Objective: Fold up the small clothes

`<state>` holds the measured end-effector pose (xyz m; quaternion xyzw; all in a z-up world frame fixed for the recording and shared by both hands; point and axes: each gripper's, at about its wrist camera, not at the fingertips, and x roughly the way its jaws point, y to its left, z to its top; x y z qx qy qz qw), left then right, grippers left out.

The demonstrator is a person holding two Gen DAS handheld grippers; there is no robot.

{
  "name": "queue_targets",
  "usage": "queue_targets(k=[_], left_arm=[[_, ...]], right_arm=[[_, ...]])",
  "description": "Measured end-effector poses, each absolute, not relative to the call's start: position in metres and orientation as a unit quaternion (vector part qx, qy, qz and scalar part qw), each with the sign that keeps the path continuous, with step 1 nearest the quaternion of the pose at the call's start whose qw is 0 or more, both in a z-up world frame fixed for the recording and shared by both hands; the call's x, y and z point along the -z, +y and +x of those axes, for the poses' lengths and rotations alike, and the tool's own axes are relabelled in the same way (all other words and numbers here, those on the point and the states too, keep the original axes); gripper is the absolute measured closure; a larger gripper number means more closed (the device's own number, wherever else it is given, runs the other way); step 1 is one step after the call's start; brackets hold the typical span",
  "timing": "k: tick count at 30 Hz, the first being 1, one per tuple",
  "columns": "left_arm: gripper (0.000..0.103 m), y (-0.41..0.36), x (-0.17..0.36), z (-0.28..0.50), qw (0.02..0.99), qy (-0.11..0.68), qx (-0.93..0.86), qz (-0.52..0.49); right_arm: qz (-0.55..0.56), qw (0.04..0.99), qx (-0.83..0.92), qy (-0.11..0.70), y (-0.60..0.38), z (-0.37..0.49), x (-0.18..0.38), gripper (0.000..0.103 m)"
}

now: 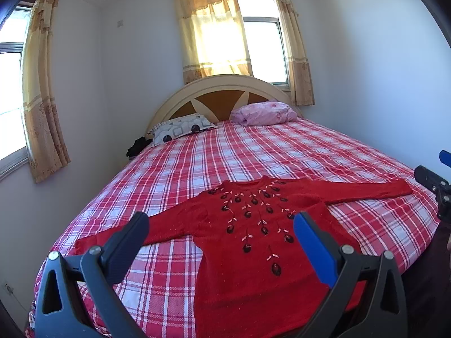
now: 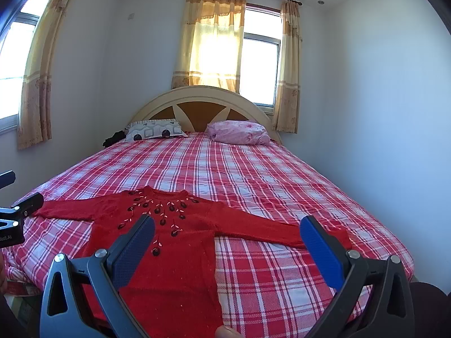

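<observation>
The red knitted sweater with dark bead flowers on its chest (image 1: 248, 242) lies flat and face up near the foot of the bed, both sleeves spread out to the sides, and it is not yet folded. The left gripper (image 1: 221, 228) and the right gripper (image 2: 228, 233) both hang above it with their jaws wide apart and nothing between them. The risk I see is in the first pinch: the knit looks thick and soft, so a jaw could take the red and white checked bedsheet (image 1: 282, 152) together with the sleeve, and the sheet would then lift and wrinkle with the fold. The beads could also catch on a pad if the chest is grasped. The hem hangs near the bed edge, so a pull toward the person may drag the sweater off. The bed is wide and soft, with a cream and brown arched headboard (image 2: 197, 104), a grey patterned pillow (image 2: 155, 131) and a pink pillow (image 2: 239, 132). Yellow curtains (image 2: 214, 36) cover bright windows in the white room.
</observation>
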<state>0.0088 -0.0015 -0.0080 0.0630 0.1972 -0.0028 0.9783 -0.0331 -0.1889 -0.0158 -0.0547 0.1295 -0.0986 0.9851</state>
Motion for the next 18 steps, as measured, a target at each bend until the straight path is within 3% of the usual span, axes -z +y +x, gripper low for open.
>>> queue_targets(k=[18], left_arm=[[0.000,0.0009,0.0179,0.0170,0.974,0.219,0.000,0.066]], right_arm=[[-0.052,0.983,0.103,0.146,-0.1916,-0.0259,0.0244,0.001]])
